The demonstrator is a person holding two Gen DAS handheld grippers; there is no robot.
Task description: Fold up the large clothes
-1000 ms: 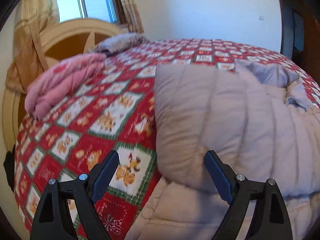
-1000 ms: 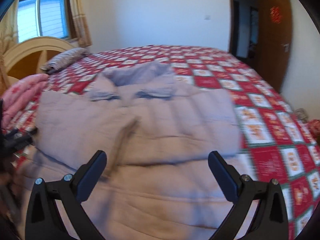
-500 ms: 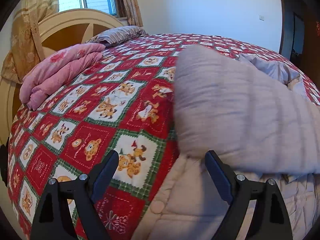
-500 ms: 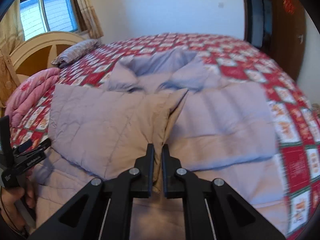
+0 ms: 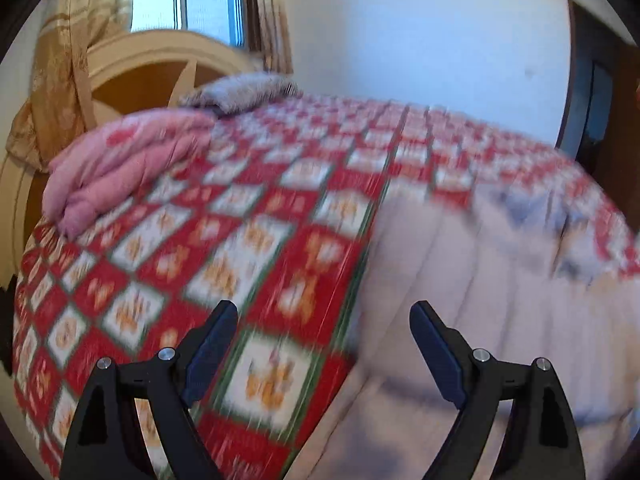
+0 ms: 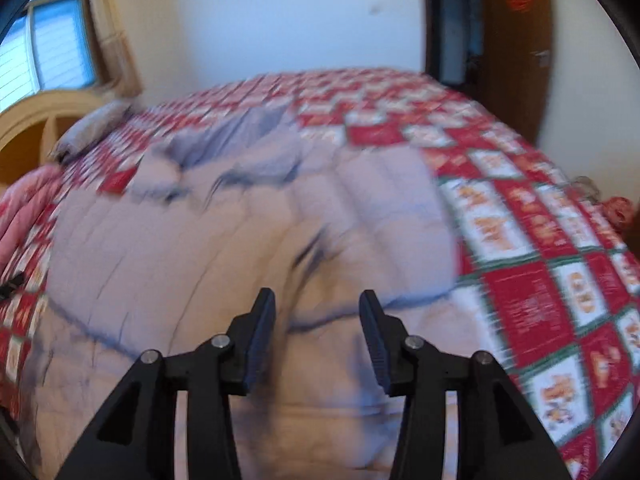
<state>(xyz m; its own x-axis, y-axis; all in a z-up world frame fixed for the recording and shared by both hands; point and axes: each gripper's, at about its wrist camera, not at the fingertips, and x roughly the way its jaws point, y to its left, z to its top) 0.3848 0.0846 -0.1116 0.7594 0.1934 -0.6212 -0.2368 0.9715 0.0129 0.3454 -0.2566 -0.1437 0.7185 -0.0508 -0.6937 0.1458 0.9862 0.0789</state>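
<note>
A large pale lilac quilted jacket (image 6: 248, 240) lies spread on the bed with both sleeves folded in across its body and its hood (image 6: 240, 140) toward the far side. It also shows at the right of the left wrist view (image 5: 500, 280). My right gripper (image 6: 318, 320) is partly open and empty, just above the jacket's lower middle. My left gripper (image 5: 324, 344) is wide open and empty, above the jacket's left edge where it meets the bedspread. Both views are motion-blurred.
The bed has a red, white and green checked bedspread (image 5: 240, 240). A folded pink blanket (image 5: 120, 168) and a grey pillow (image 5: 240, 92) lie by the cream headboard (image 5: 140, 72). A window (image 5: 188, 0) is behind it. A brown door (image 6: 516, 40) stands at the right.
My right gripper was shut on the sleeve's cuff half a second ago; it has let go and opened. The sleeve now lies flat on the jacket. Both cameras are moving.
</note>
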